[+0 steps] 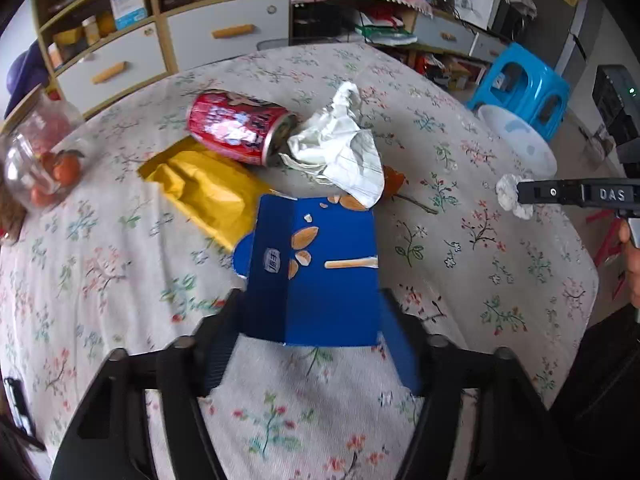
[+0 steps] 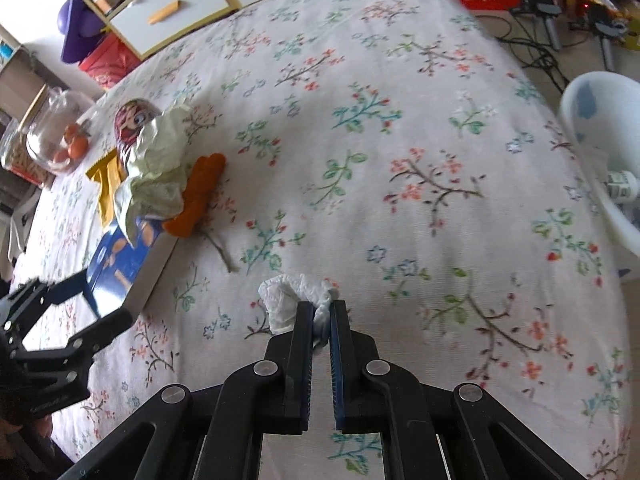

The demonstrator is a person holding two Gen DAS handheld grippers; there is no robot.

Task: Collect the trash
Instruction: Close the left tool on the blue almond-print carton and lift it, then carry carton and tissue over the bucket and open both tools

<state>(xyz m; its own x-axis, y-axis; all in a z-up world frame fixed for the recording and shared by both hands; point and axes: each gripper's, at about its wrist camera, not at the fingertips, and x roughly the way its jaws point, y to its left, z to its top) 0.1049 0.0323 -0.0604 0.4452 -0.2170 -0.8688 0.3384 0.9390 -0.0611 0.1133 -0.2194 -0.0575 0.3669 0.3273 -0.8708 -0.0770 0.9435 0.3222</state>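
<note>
Trash sits split between grippers: the right gripper (image 2: 320, 312) jaws pinch a tissue wad (image 2: 288, 296) above the bench (image 2: 400, 120), likely bound for the right-side bin (image 2: 600, 120), while the left gripper (image 1: 312, 312) jaws clasp a blue box (image 1: 320, 272).

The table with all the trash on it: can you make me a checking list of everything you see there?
Surface: round table under a flowered cloth.
Job's things: red can lying on its side, crumpled white paper, yellow bag, blue box, orange peel, white tissue wad.
Clutter: glass jar holding small oranges.
Grippers: left gripper shut on the blue box; right gripper shut on the white tissue wad.
Cables: black cables on the floor past the table.
Surroundings: white bin, blue stool, drawer cabinet.
</note>
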